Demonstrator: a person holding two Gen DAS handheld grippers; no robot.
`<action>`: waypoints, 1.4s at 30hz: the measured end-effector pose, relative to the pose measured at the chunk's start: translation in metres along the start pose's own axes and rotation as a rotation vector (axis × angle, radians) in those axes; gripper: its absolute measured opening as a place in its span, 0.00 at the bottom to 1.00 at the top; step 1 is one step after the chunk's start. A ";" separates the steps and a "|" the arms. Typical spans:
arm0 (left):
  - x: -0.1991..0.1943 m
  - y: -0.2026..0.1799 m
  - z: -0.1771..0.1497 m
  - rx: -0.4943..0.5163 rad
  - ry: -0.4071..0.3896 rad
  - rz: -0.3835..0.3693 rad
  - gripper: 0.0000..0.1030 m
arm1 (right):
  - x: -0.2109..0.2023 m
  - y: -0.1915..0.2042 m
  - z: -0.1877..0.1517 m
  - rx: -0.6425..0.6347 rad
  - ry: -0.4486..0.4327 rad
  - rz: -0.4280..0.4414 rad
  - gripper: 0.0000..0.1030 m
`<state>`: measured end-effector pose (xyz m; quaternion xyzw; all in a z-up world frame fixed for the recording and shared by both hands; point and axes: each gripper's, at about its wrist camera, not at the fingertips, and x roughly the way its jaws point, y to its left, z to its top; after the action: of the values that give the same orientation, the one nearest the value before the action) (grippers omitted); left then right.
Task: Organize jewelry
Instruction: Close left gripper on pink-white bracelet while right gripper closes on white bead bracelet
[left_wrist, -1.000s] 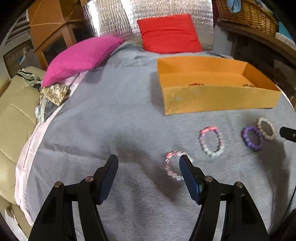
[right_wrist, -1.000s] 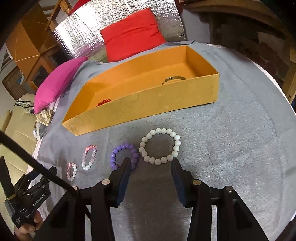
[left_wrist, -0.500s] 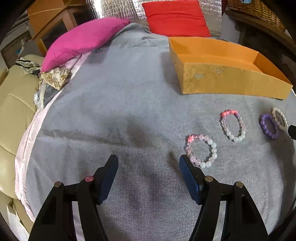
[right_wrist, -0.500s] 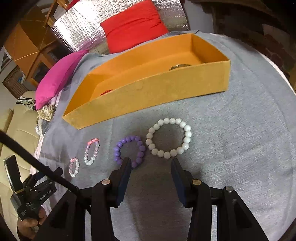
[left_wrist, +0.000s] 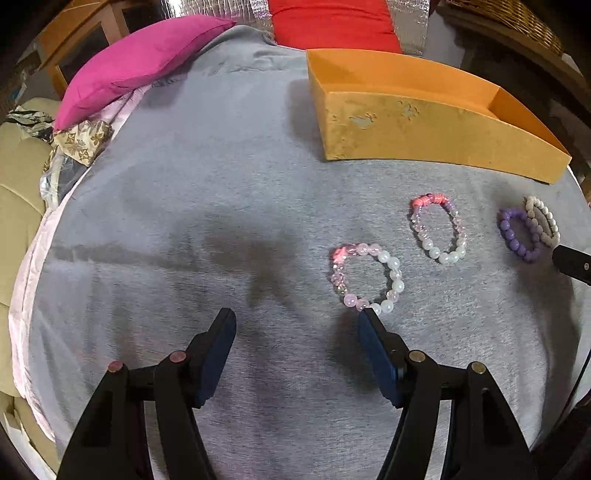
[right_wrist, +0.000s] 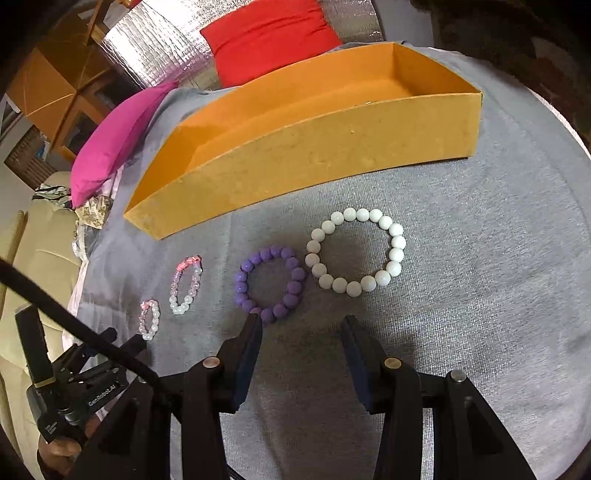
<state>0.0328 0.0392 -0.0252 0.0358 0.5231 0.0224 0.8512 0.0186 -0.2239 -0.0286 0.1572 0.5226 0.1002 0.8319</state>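
Observation:
Several bead bracelets lie in a row on the grey cloth in front of an orange box (left_wrist: 436, 136) (right_wrist: 303, 158). My left gripper (left_wrist: 297, 315) is open, with nothing between its fingers; its right fingertip is just below the small pink-and-clear bracelet (left_wrist: 365, 277) (right_wrist: 149, 319). Farther right lie a pink, purple and white bracelet (left_wrist: 437, 229) (right_wrist: 186, 284), a purple bracelet (left_wrist: 515, 234) (right_wrist: 269, 282) and a white bracelet (left_wrist: 541, 221) (right_wrist: 356, 251). My right gripper (right_wrist: 301, 321) is open and empty; its left fingertip overlaps the purple bracelet's near edge, whether touching I cannot tell.
A magenta cushion (left_wrist: 140, 70) and a red cushion (left_wrist: 332, 22) lie at the back. A beige sofa (left_wrist: 14, 192) borders the left edge. The other hand-held gripper (right_wrist: 74, 380) shows at lower left of the right wrist view.
Both grippers have tilted further down and come closer to the bracelets. The small pink bracelet now sits just above the left gripper's right fingertip; jaws unchanged.

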 end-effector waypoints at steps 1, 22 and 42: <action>0.000 -0.002 0.000 -0.005 0.001 -0.007 0.67 | -0.002 -0.001 0.001 0.000 -0.004 0.001 0.47; 0.007 -0.008 0.017 -0.065 -0.007 -0.116 0.67 | -0.021 -0.057 0.024 0.150 -0.103 -0.100 0.46; 0.036 -0.002 0.045 -0.088 -0.022 -0.129 0.74 | 0.017 -0.038 0.051 0.064 -0.115 -0.220 0.37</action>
<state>0.0889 0.0385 -0.0368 -0.0352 0.5132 -0.0097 0.8575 0.0721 -0.2615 -0.0364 0.1306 0.4910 -0.0177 0.8611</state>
